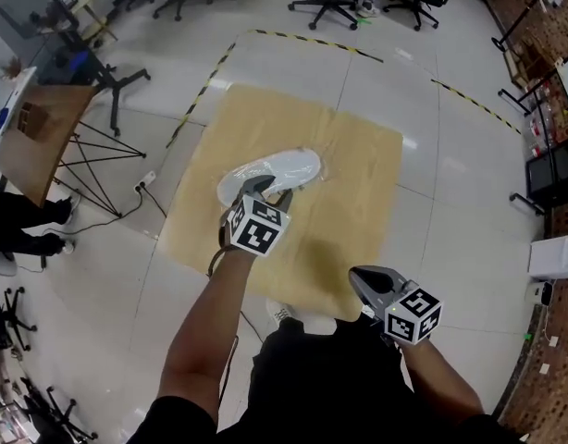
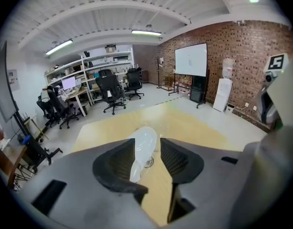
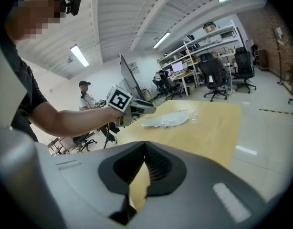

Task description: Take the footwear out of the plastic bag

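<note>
A tiled workroom floor carries a tan mat (image 1: 358, 183). On it the white footwear (image 1: 279, 167) lies flat inside its clear plastic bag (image 1: 319, 172), just ahead of the left gripper (image 1: 271, 191). That gripper's jaws gape wide and empty, probably lined up to pinch the film. The right gripper (image 1: 358, 278) hangs back beside the person, closed on nothing, presumably in reserve. No brand is legible, only the grippers' square marker codes.
</note>
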Tool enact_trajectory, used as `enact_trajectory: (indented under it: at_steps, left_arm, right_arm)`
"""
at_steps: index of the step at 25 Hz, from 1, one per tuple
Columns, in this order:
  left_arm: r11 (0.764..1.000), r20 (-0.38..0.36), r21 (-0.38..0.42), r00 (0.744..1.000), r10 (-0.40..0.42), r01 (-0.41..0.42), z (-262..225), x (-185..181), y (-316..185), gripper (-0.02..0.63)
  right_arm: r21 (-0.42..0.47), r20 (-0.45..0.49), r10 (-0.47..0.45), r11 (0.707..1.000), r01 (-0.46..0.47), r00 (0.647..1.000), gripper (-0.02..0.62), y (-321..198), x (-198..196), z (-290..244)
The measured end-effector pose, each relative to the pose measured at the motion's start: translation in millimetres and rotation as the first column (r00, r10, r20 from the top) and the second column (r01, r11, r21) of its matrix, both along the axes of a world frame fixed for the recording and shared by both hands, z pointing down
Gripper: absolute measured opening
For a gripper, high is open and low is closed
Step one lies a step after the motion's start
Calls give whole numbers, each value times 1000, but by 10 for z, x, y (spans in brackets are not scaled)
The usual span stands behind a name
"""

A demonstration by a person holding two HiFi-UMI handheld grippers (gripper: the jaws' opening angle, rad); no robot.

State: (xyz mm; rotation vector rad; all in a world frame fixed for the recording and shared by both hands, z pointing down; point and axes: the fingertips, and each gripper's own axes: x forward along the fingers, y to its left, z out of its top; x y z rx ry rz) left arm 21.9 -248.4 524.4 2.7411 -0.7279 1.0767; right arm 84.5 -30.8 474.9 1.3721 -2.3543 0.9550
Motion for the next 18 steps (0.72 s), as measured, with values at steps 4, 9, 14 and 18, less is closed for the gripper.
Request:
enact_trajectory:
  at_steps: [4, 9, 14, 18]
  left_arm:
    - [999, 52, -51, 999, 13, -10, 338, 248, -299, 173]
    - [985, 82, -163, 996, -41, 54, 690, 205, -521, 169]
    - [966, 79, -228, 991, -104, 120, 864, 84, -503, 129]
    - [958, 74, -232, 985, -155, 168, 831, 48, -384, 112]
  right_arm:
    - [-29, -3, 1, 1000, -2, 1000, 3, -51, 157, 100]
    - [-32, 0, -30, 999, 30, 1000, 3, -297, 260, 102]
    - [-29, 31, -68, 997, 69, 997, 3, -547, 433, 139]
    - [-46, 55, -98, 994, 101, 994, 3, -698, 627, 192]
